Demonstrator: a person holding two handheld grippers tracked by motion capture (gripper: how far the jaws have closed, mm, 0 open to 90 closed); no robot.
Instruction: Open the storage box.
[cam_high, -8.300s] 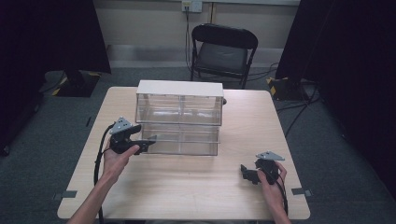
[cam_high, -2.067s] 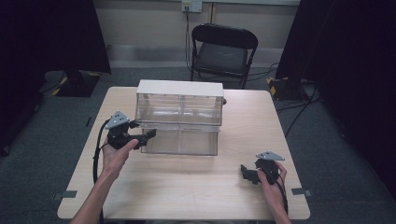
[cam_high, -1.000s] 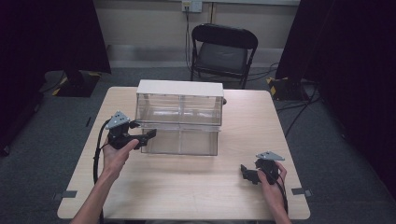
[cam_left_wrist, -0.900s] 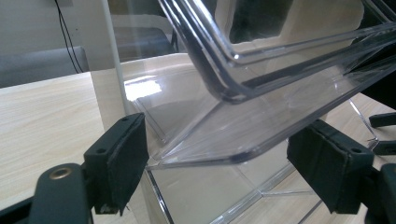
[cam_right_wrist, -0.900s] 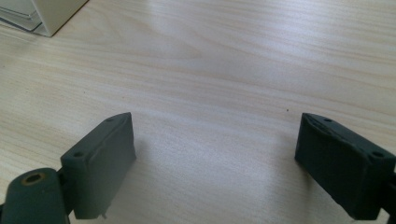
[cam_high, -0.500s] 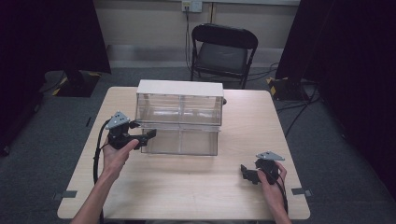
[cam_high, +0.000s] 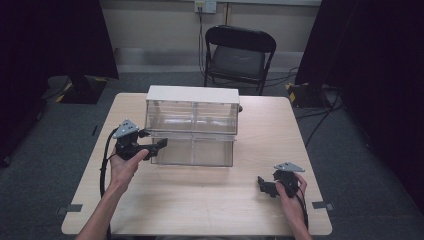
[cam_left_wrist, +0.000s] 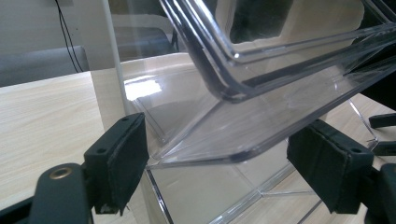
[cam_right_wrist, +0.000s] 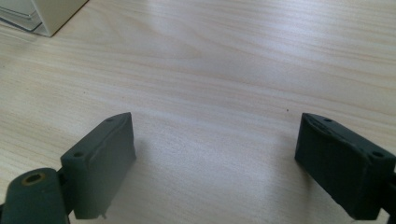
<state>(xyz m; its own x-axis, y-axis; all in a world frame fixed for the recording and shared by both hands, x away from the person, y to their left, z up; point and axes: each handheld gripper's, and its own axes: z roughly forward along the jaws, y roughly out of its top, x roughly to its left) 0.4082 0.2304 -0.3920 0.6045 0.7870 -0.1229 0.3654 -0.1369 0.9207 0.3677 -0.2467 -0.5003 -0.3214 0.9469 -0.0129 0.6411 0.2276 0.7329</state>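
Nearest the person, the right tool (cam_high: 268, 187) rests low over the pale, fine-grained wooden bench (cam_high: 210, 210) with its flat black jaws spread wide and bare wood between them. Farther in at the left, the left tool (cam_high: 156, 146) reaches the corner of the pulled-out lower drawer (cam_high: 195, 151), a smooth clear-plastic tray with rounded edges; its lip lies between the rubbery jaws, which stand apart without pressing it. Behind stands the boxy clear drawer cabinet (cam_high: 191, 110) with a flat white top, mid-bench.
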